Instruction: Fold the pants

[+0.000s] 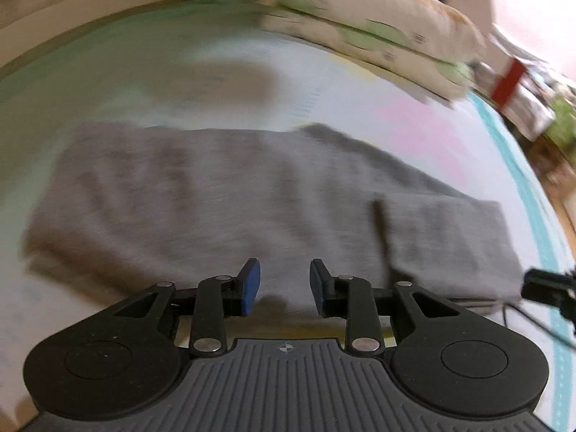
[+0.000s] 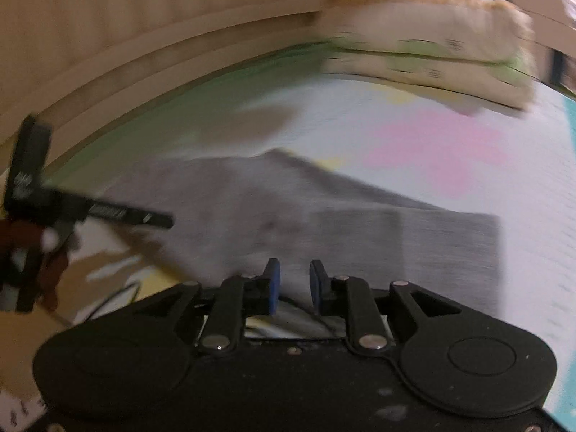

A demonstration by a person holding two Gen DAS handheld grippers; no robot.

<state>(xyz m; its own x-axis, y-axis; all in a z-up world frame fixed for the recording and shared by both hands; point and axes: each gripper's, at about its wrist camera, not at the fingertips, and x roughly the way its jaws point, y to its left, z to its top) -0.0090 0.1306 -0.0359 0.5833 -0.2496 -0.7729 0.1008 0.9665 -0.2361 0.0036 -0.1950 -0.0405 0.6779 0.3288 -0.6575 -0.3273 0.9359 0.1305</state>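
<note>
Grey knit pants [image 1: 230,194], folded, lie flat on pastel-patterned bed sheet [image 1: 414,122]. Left gripper [image 1: 285,286] fingers apart, empty, above the pants' near edge. Right gripper [image 2: 293,284] fingers slightly apart, nothing held.

My left hand-held gripper [image 1: 285,287] tilts downward, its blue pads [image 1: 251,286] apart with nothing between them. My right hand-held gripper [image 2: 294,285] tilts down too, pads [image 2: 272,284] narrowly apart and gripping nothing.

pants [image 1: 223,194] — grey knit | folded flat into a long band (edges blurred) | lying on pastel bedsheet [image 1: 414,126]
</note>
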